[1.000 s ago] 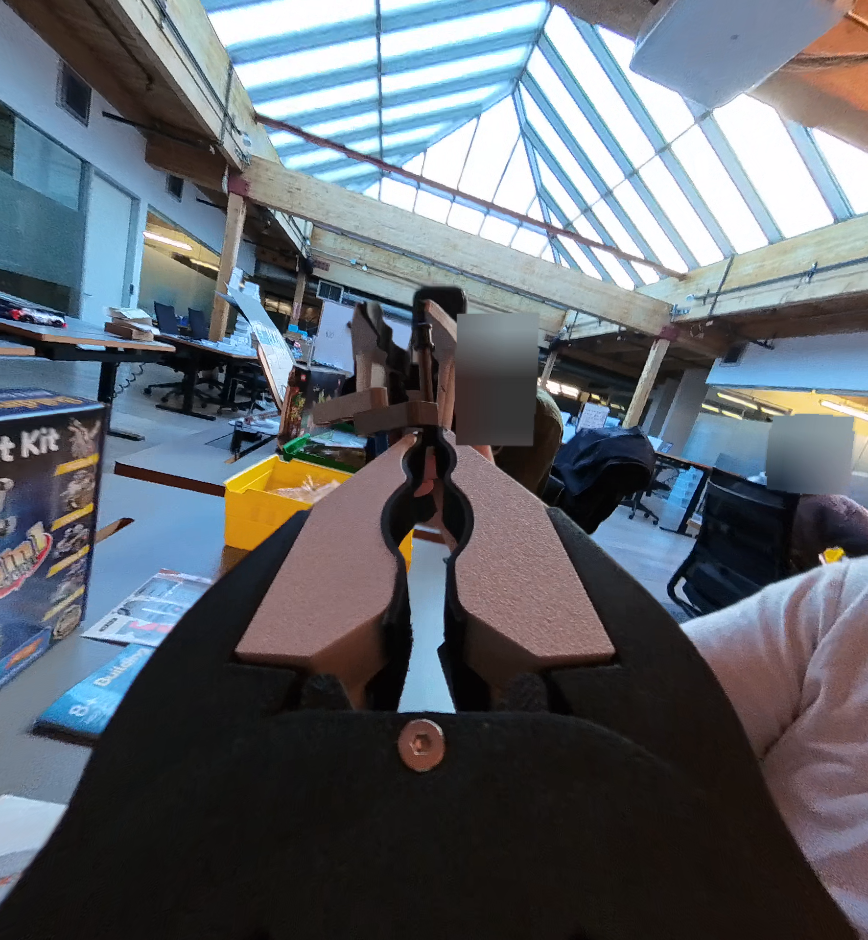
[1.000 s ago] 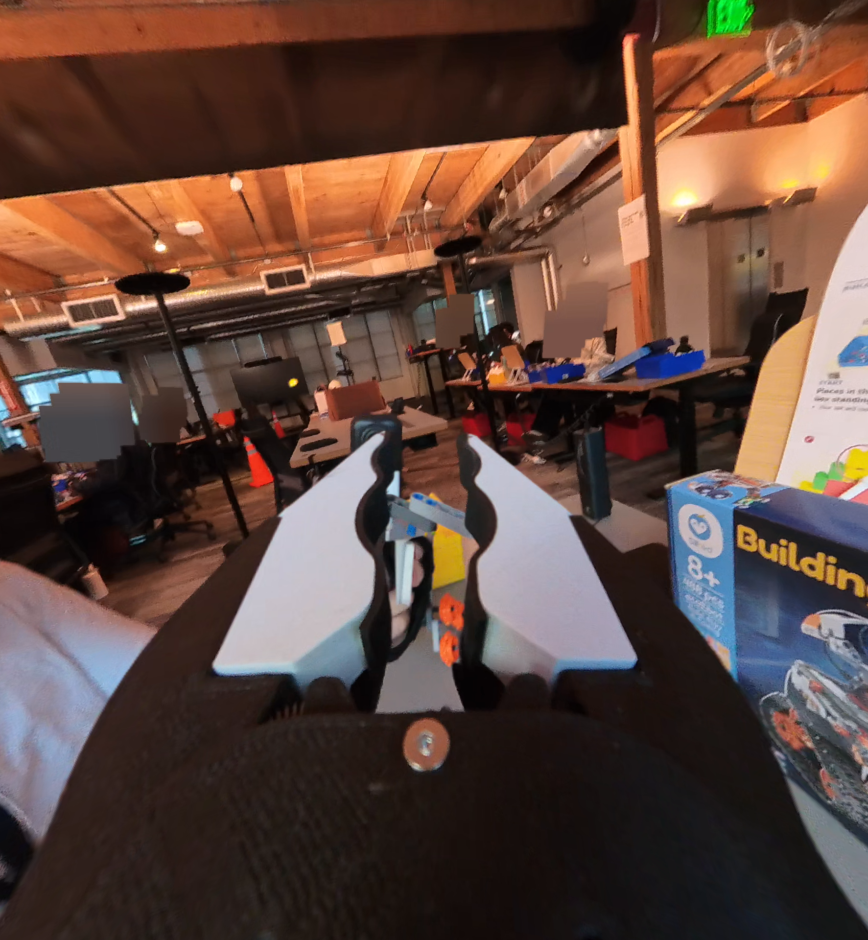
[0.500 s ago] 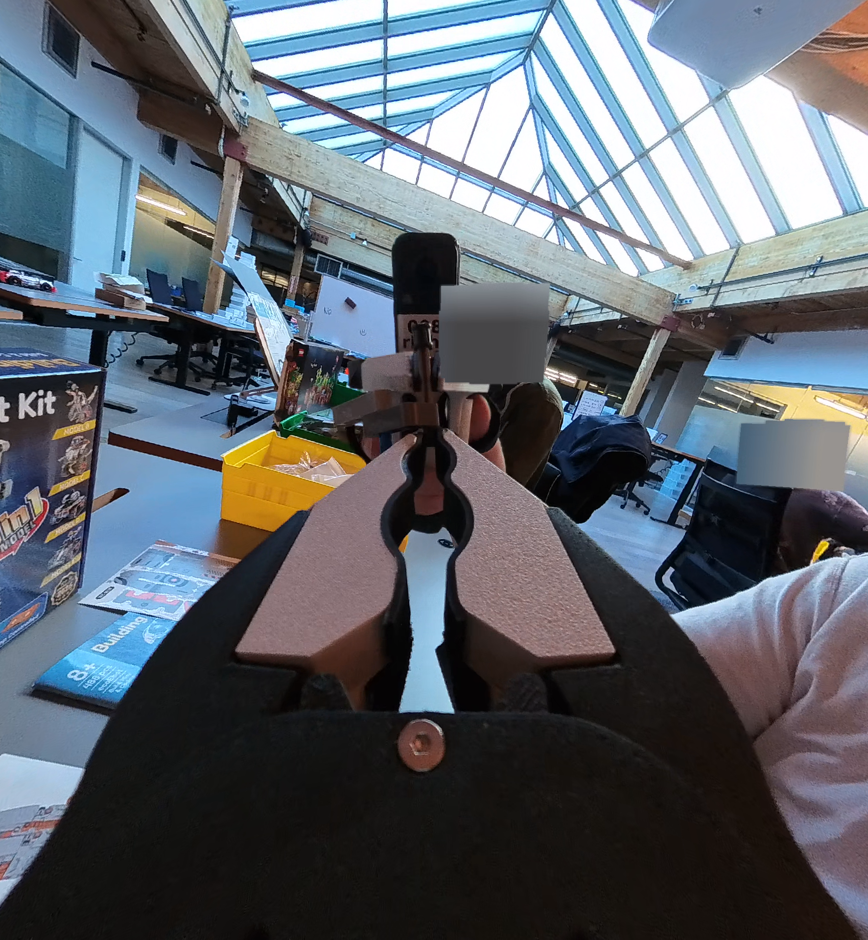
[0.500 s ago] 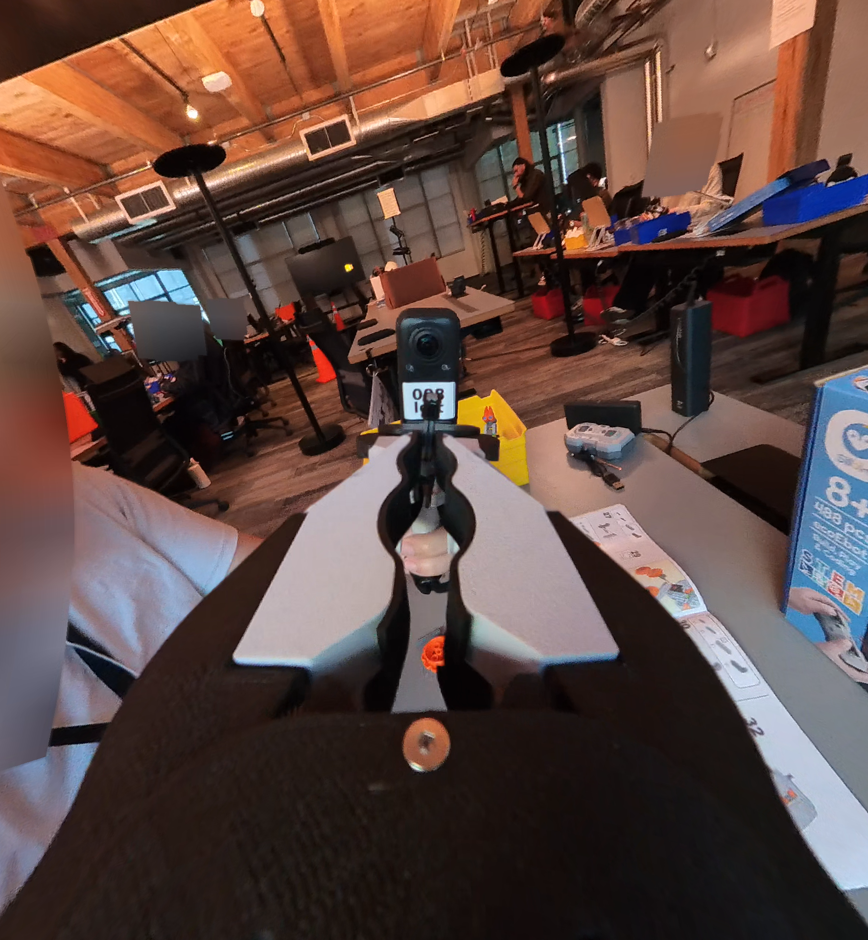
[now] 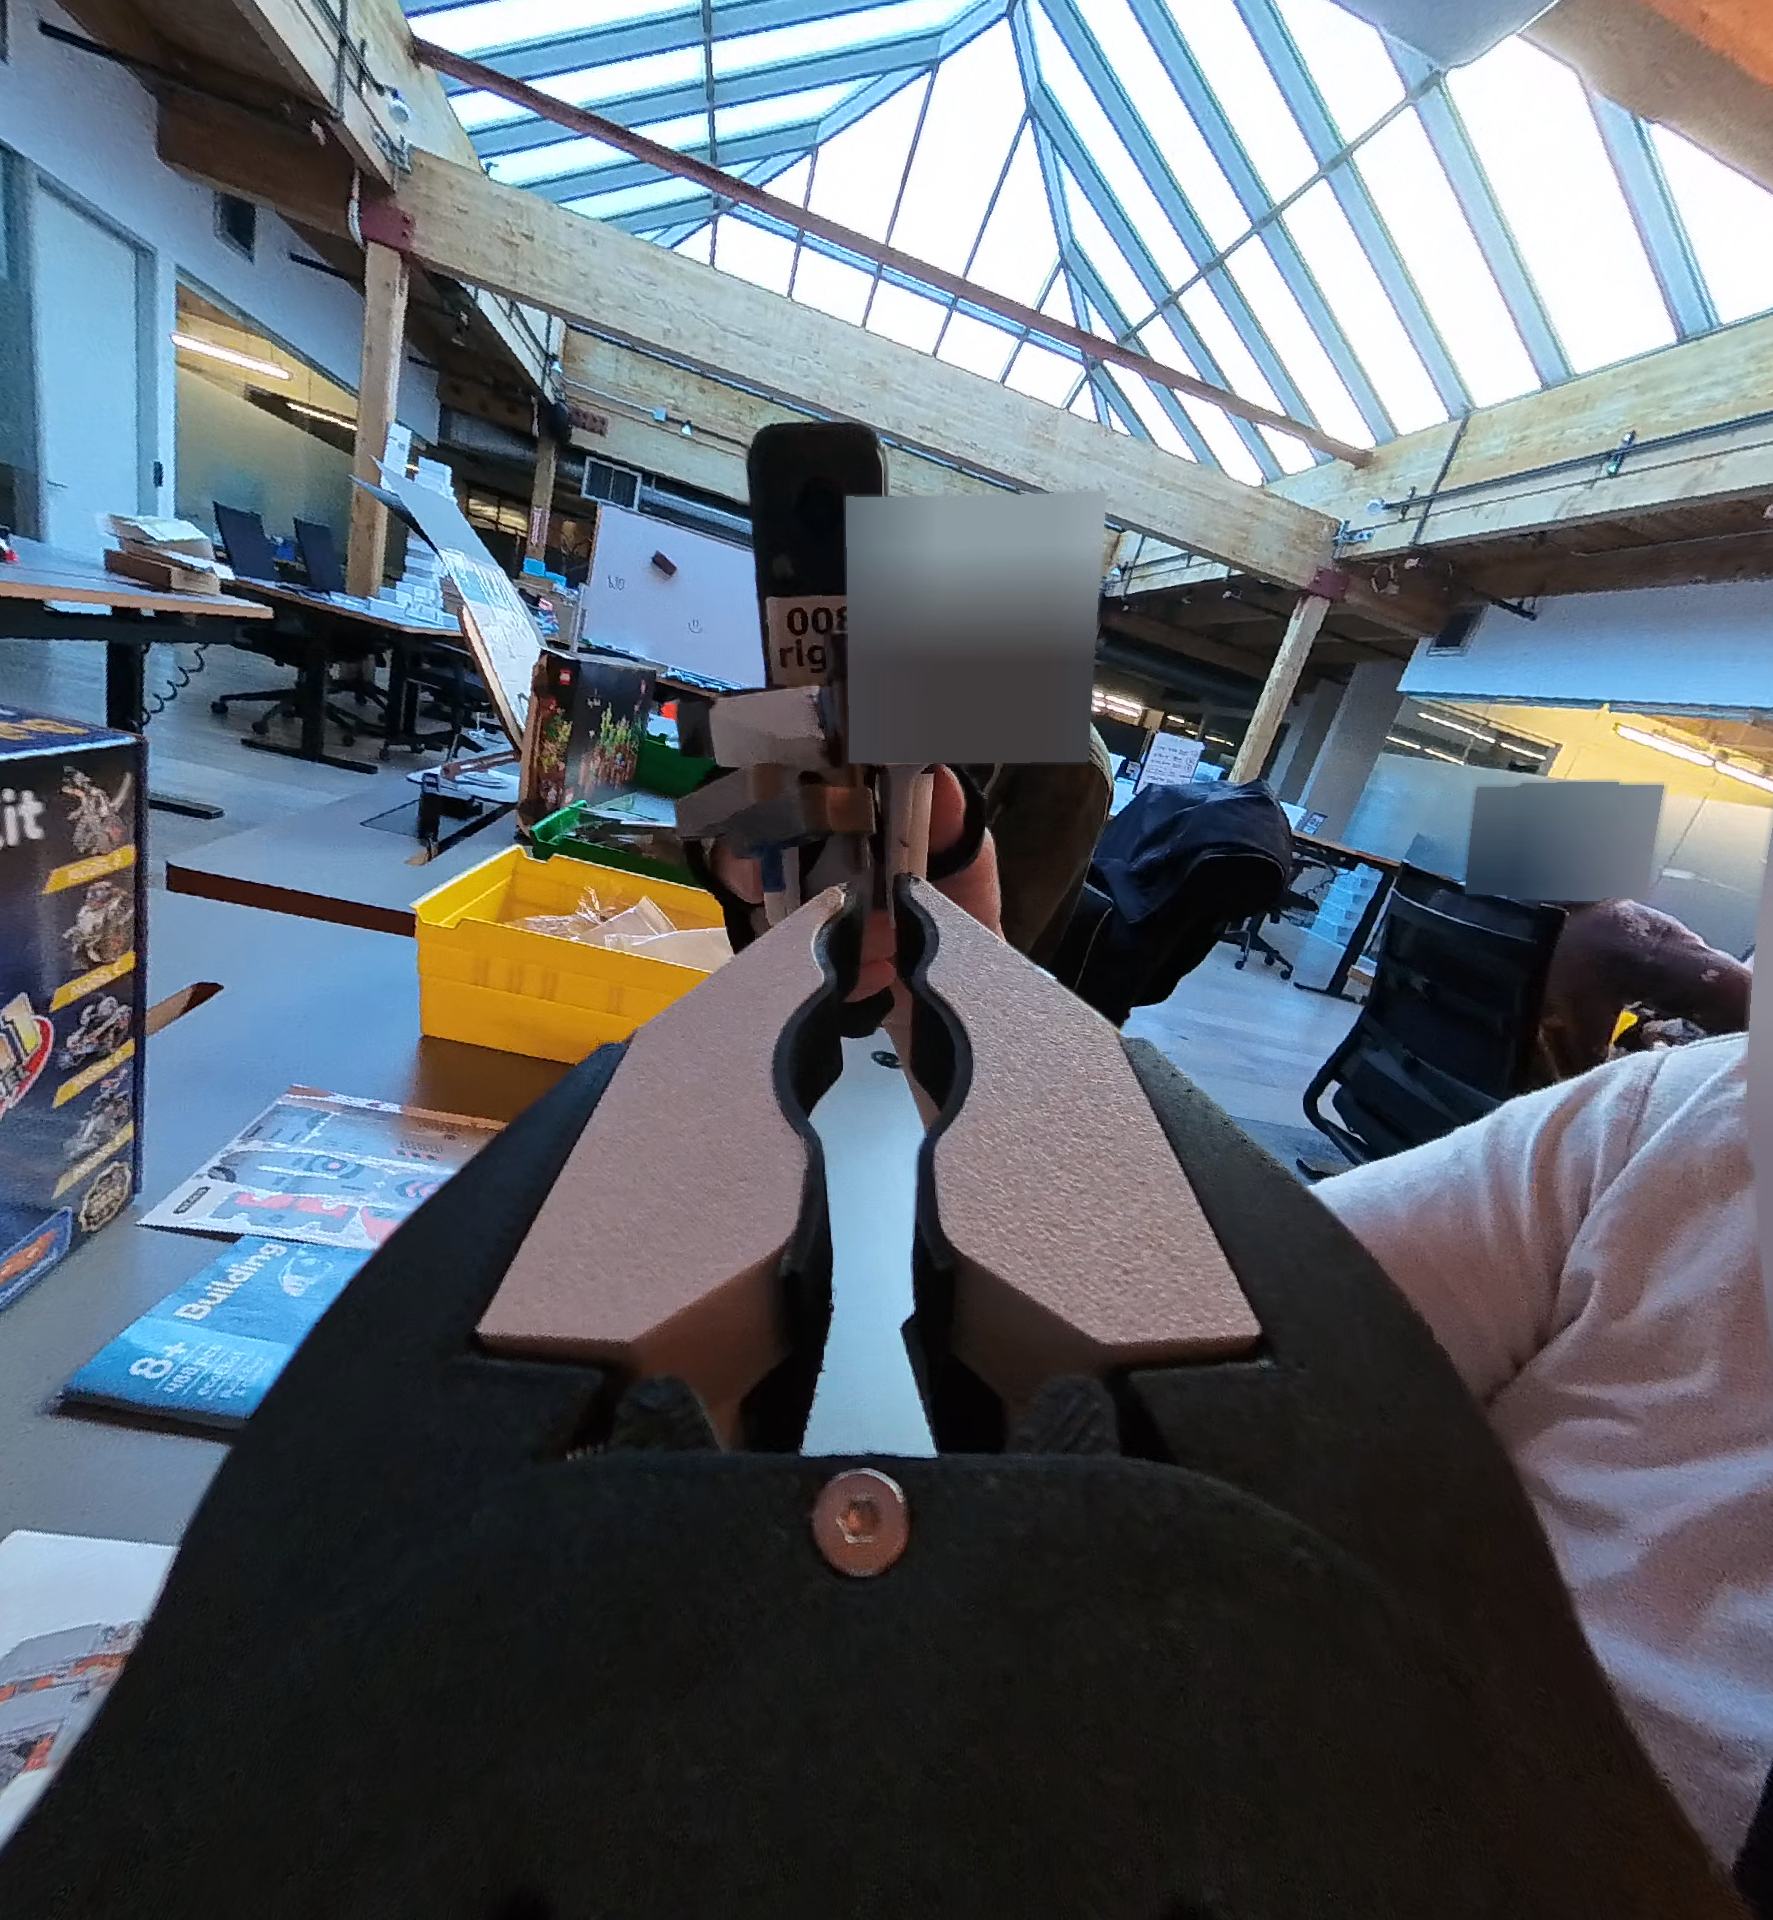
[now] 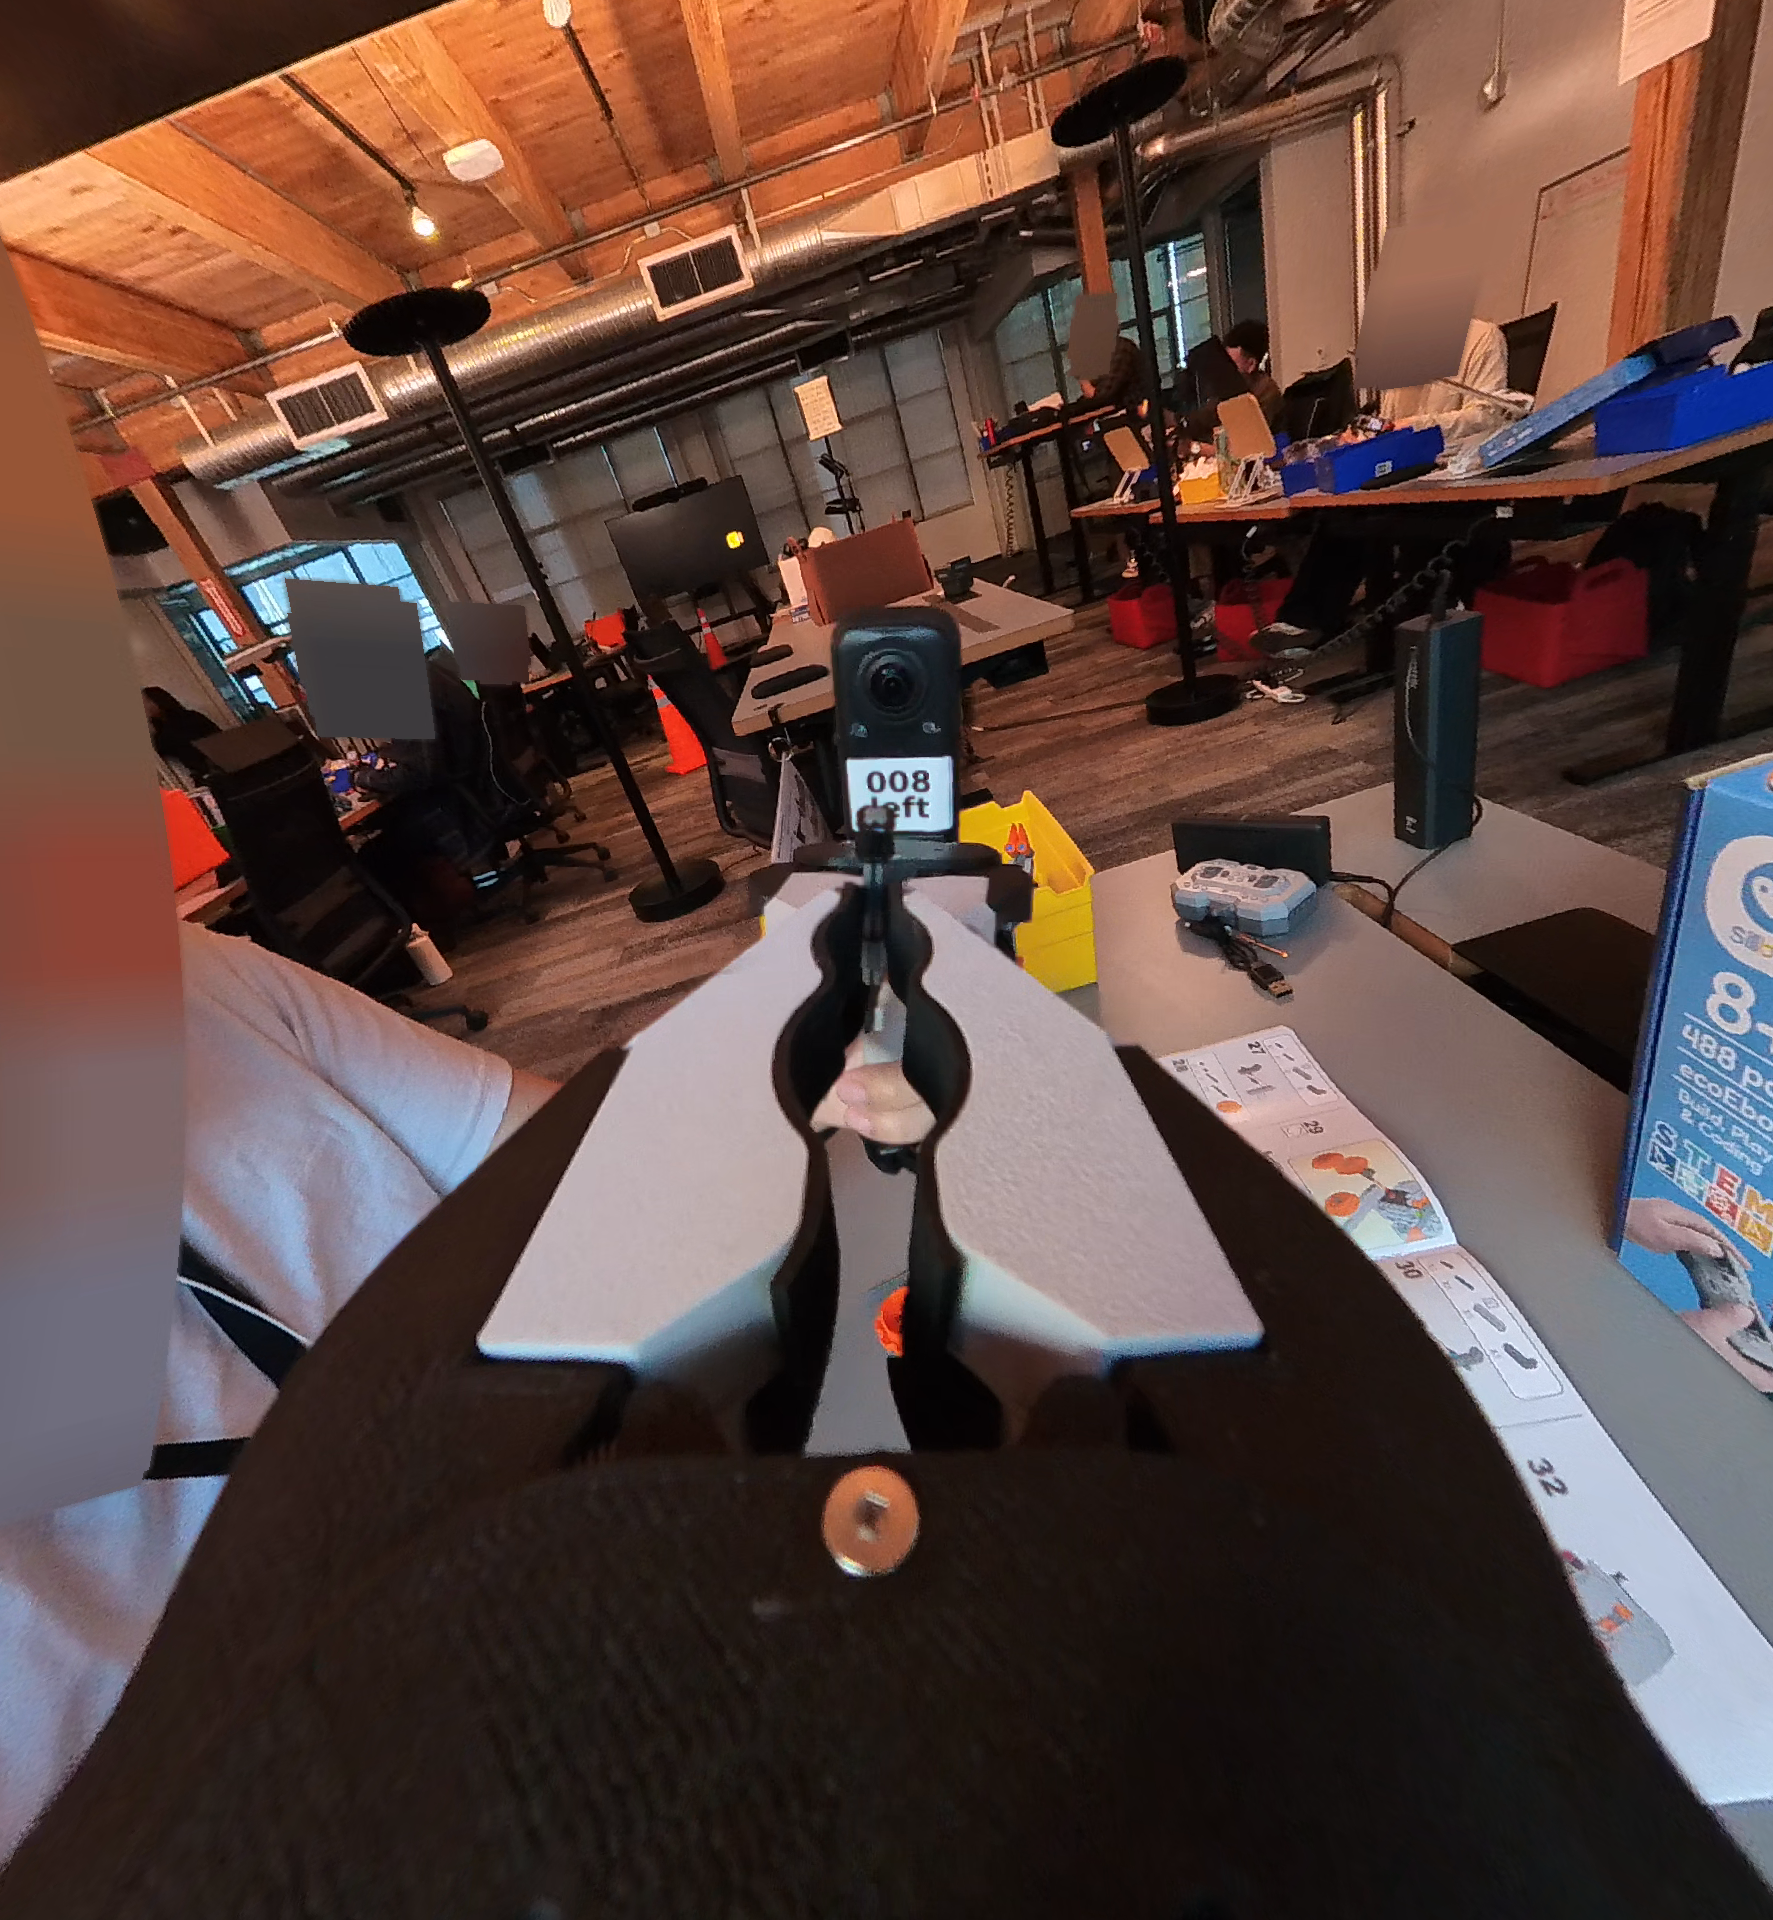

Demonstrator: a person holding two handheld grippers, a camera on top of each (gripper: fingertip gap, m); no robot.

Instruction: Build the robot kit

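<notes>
Both grippers are raised off the table and pointed straight at each other, tip to tip. The left gripper, with its brown fingers, is drawn in nearly to closing at the tips, and a thin dark part is seen pinched there; what that part is cannot be made out, since it is small and seen edge-on. Just past the tips the other gripper is met head-on, its upper half partly covered by a blur patch, with a hand wrapped behind it.

From the right wrist view, the right gripper, with its grey fingers, is likewise closed down on a slim dark and pale piece standing upright between the tips. Whether both grippers are gripping one and the same piece cannot be told. Beyond the tips the left gripper's camera is faced, and a fingertip is glimpsed through the gap lower down. A small orange bit is half hidden deep between the fingers.

To the left of the brown fingers a yellow bin, leaflets and a dark box, cut off at the edge, are laid on the table. To the right of the grey fingers an open booklet, a blue box cut off at the frame, and a grey controller are seen. A white sleeve is pressed in at the side.
</notes>
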